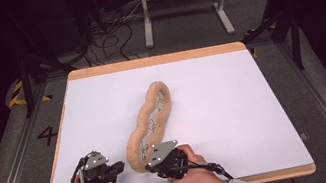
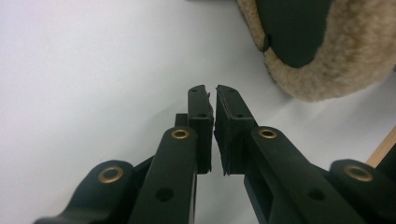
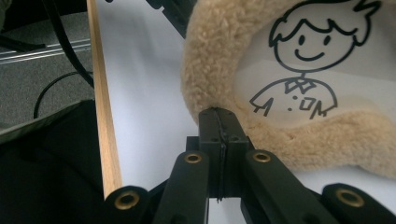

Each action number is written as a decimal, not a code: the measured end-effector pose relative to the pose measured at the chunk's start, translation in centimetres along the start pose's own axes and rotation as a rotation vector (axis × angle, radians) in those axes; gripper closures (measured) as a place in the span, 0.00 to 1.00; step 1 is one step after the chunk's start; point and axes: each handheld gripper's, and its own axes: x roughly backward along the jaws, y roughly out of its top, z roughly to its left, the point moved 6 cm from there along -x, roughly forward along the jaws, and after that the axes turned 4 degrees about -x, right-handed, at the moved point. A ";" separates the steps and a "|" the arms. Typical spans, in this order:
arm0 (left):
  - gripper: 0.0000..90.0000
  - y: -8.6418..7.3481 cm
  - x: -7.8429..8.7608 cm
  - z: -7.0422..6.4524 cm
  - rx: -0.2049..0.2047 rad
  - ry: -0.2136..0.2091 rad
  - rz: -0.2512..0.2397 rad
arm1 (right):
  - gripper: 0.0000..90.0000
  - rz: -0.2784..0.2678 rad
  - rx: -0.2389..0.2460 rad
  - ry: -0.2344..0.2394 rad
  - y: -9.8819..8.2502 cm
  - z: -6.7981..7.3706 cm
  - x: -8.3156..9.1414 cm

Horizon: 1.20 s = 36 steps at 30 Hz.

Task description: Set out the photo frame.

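A long tan fleece pouch (image 1: 151, 124) with a clear window of cartoon drawings lies slantwise on the white table top (image 1: 234, 104). My left gripper (image 1: 119, 166) sits left of the pouch's near end. In the left gripper view its jaws (image 2: 212, 91) are shut but for a hairline gap, nothing is between them, and the fleece (image 2: 327, 70) lies a little ahead to the right. My right gripper (image 1: 148, 166) is at the pouch's near end. In the right gripper view its jaws (image 3: 218, 112) are shut, tips against the fleece rim (image 3: 219, 56) below a drawn figure (image 3: 303, 56).
The table's wooden front edge (image 3: 105, 130) runs close to both hands. Beyond the far edge stand a grey metal frame (image 1: 183, 1) and loose cables (image 1: 105, 35) on the floor. White table surface stretches to the right and back of the pouch.
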 end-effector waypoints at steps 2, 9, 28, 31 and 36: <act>0.94 -0.1 0.1 0.1 0.002 0.005 -0.001 | 1.00 0.000 0.007 0.003 0.2 0.1 -0.3; 0.92 -0.6 0.9 -0.1 0.020 -0.013 -0.009 | 1.00 -0.016 0.017 -0.002 1.0 0.3 -1.4; 0.52 1.1 1.8 -2.8 -0.026 -0.209 0.016 | 0.96 -0.061 -0.092 -0.106 0.2 -5.0 3.0; 0.44 1.6 1.2 -3.1 -0.016 -0.185 0.007 | 0.95 -0.073 -0.117 -0.128 0.0 -6.0 3.8; 0.40 2.3 -0.1 -3.2 -0.016 -0.155 0.003 | 0.93 -0.082 -0.139 -0.154 -0.2 -7.1 4.4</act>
